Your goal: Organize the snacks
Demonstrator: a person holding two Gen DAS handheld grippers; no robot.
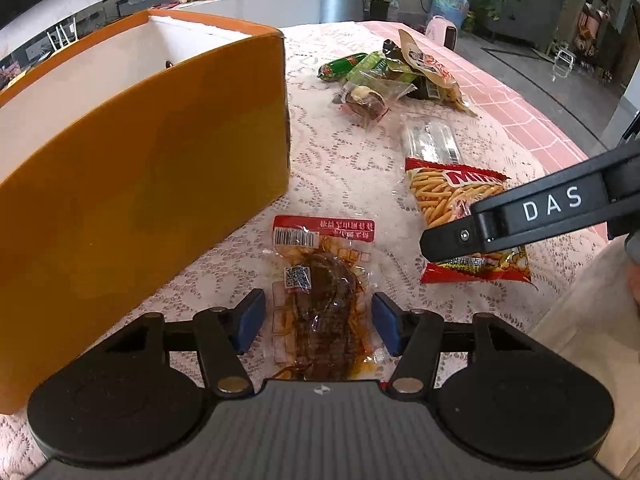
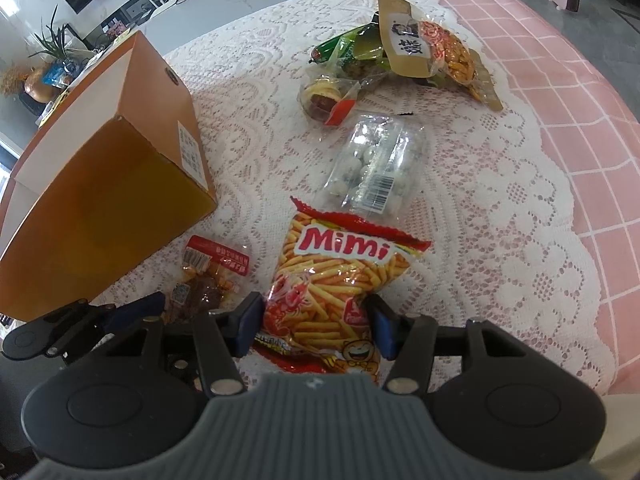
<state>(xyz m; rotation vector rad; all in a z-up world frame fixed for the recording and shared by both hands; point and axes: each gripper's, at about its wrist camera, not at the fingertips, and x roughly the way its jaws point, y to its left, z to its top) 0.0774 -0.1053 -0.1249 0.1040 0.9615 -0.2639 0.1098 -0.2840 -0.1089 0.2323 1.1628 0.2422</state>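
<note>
"Mimi" in red letters across the shrimp-stick bag (image 2: 340, 280); "DAS" in white on the right gripper's (image 1: 436, 256) black finger.

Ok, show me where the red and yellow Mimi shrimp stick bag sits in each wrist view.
Left wrist view: the red and yellow Mimi shrimp stick bag lies right of centre, partly behind the right gripper.
Right wrist view: the bag lies bottom centre, its lower end between that gripper's blue pads.
Shared landmark: the orange cardboard box, to the left of the bag in both views.
</note>
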